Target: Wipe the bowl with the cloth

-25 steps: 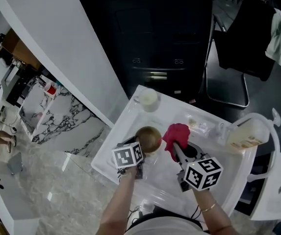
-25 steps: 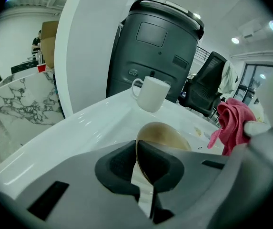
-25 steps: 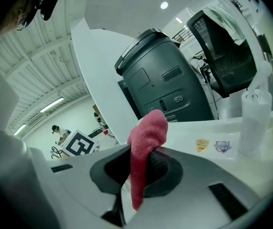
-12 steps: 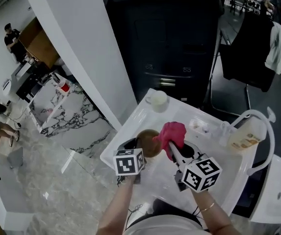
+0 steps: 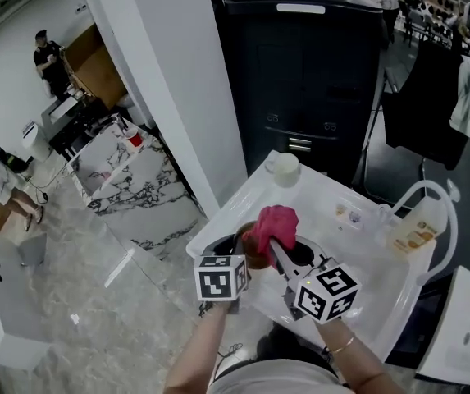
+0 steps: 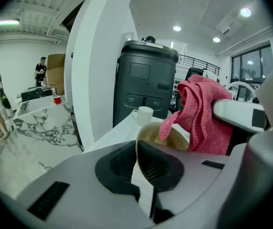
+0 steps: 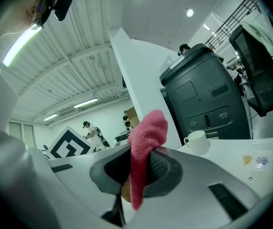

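Two grippers loaded | left gripper [image 6: 138, 163]: clamped on bowl [image 6: 153, 132] rim | right gripper [image 7: 136, 175]: clamped on cloth [image 7: 146, 132] | cloth hangs ahead of right gripper, against bowl's mouth just to its left | step: likely wiping

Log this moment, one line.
left gripper: shut on bowl rim | right gripper: shut on cloth | cloth: at bowl mouth | bowl: held over sink
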Tool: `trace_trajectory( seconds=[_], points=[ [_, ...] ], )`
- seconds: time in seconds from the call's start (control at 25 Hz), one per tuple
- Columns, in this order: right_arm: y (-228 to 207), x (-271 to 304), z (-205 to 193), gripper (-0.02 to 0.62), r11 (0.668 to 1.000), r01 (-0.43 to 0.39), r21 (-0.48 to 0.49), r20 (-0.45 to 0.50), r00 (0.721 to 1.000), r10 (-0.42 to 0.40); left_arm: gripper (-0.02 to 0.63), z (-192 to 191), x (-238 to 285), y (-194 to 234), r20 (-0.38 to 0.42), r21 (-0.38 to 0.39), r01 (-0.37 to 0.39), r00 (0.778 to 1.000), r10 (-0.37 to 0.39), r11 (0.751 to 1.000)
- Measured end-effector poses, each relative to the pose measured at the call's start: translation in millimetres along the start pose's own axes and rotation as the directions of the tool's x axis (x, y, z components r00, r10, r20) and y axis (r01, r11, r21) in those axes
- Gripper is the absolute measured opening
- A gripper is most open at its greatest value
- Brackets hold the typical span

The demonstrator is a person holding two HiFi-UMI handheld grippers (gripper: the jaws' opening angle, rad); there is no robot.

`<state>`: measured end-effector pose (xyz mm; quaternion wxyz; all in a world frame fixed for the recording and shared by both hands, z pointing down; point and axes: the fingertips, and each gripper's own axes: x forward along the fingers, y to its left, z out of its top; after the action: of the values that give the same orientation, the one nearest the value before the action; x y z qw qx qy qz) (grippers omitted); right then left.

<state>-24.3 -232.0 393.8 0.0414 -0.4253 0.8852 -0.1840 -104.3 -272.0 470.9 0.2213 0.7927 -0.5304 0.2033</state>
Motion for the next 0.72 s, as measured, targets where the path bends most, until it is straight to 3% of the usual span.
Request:
trace_trajectory(
  seconds=[0.44, 0.72],
  points=[
    [63, 4, -27, 0.048, 0.993, -0.075, -0.089, -0.074, 0.995, 0.068, 0.031, -13, -66, -4, 0.035, 0.016, -0.013, 0.999, 0.013, 1.000],
    [85, 8, -45, 0.048, 0.984, -0.084, -0.154, -0.136, 0.989, 0.063, 0.032, -18, -91, -2, 0.060, 0.044, -0.026, 0.998, 0.023, 0.999]
  ],
)
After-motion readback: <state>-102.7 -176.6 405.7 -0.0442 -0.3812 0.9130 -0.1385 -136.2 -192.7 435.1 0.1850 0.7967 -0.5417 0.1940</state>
